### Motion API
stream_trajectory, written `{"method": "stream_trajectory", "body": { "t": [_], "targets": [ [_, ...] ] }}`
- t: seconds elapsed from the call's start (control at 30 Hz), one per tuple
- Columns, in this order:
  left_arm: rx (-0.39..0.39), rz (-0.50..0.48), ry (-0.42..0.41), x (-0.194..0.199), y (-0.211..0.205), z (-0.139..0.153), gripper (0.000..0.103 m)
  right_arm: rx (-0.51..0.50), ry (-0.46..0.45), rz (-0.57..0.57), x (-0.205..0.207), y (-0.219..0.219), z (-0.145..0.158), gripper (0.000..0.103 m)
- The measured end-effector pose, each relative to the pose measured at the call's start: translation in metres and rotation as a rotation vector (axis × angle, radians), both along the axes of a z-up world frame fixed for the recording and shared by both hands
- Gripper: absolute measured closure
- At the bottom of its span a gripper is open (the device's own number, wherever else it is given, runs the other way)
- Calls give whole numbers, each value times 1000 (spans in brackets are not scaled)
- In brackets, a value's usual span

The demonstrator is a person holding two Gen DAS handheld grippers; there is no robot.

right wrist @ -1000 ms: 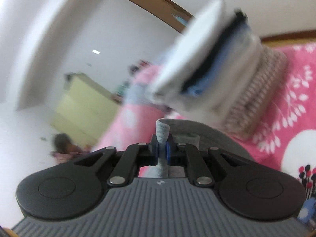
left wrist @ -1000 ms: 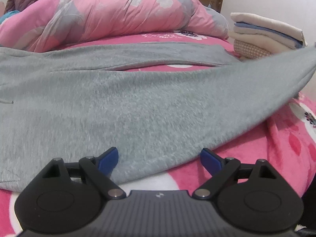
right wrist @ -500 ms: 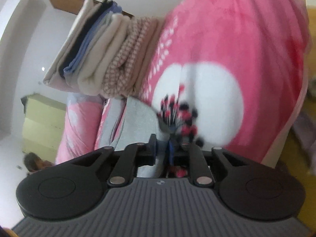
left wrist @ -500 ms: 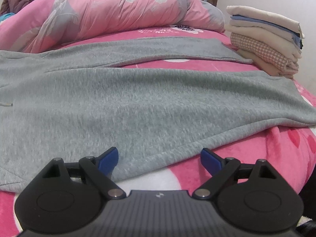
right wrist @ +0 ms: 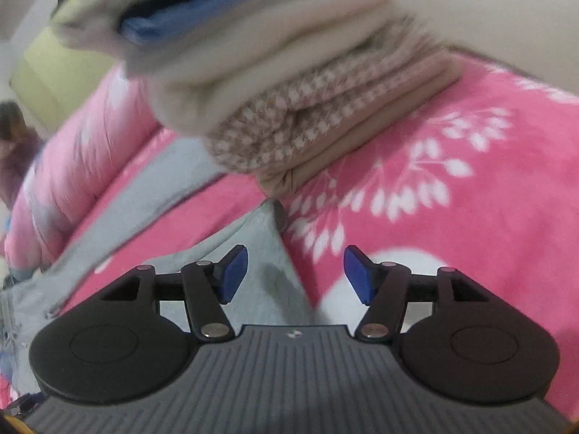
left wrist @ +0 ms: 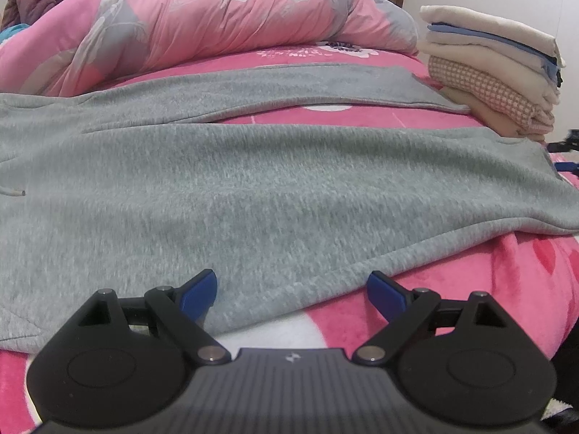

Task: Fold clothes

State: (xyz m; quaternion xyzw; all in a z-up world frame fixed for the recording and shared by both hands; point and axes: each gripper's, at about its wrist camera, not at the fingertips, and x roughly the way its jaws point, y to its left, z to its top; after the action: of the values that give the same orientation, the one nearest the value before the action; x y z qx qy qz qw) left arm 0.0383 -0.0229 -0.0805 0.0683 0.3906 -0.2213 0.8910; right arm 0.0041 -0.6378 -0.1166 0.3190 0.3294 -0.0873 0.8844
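Grey sweatpants [left wrist: 253,188] lie spread flat across the pink bed, both legs stretching right, the far leg [left wrist: 275,86] behind a strip of bare blanket. My left gripper [left wrist: 291,289] is open at the near edge of the front leg, nothing between its blue pads. My right gripper [right wrist: 295,275] is open just above the leg's cuff end [right wrist: 264,253], which lies flat on the blanket. In the left wrist view a dark bit of the right gripper [left wrist: 564,144] shows at the far right edge.
A stack of folded clothes [left wrist: 492,68] [right wrist: 289,83], cream, blue and checked, sits on the bed's right side close to the cuffs. A rolled pink quilt [left wrist: 202,25] runs along the back. The pink flowered blanket [right wrist: 452,166] covers the bed; its right edge drops off.
The right gripper carried the front leg's cuff down to the bed, opened and let it go. The leg now lies flat. The left gripper stayed put.
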Motion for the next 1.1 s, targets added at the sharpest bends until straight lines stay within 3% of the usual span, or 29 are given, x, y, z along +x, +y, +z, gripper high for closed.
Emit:
{"method": "stream_trajectory", "body": {
  "t": [0.13,0.23,0.27,0.3,0.33,0.37,0.43,0.53,0.63,0.77,0.83,0.9,1.0,1.1],
  "targets": [
    [3,1,0,2,-1,0,12,63,12,68,29,-10,-15,43],
    [4,2,0,4,-1,-1,12,70,21,105,39,-9,-18,53],
    [4,3,-1,4,-1,-1,11,65,27,114,42,-7,-19,61],
    [3,4,-3,4,-2,-1,11,61,32,123,44,-5,-19,78],
    [3,4,-4,4,-2,-2,11,63,30,132,46,-2,-20,88],
    [3,4,-6,4,-2,-2,11,55,27,139,47,1,-19,93],
    [3,3,-7,3,-1,-2,11,-38,4,138,44,16,-10,96],
    [5,0,-7,4,0,-1,11,-232,-119,129,24,46,24,97],
    [6,-2,-6,5,0,0,11,-537,-258,138,3,80,64,97],
    [4,4,-9,4,-1,-1,11,-744,-251,162,13,98,72,95],
    [3,5,-10,3,-1,-1,11,-794,-211,160,23,96,60,94],
    [2,3,-9,3,0,-1,11,-808,-175,141,29,93,49,74],
    [-1,0,-8,4,2,1,11,-800,-132,93,30,88,43,53],
    [-9,1,-10,3,3,0,11,-774,-128,24,22,79,45,48]
  ]
}}
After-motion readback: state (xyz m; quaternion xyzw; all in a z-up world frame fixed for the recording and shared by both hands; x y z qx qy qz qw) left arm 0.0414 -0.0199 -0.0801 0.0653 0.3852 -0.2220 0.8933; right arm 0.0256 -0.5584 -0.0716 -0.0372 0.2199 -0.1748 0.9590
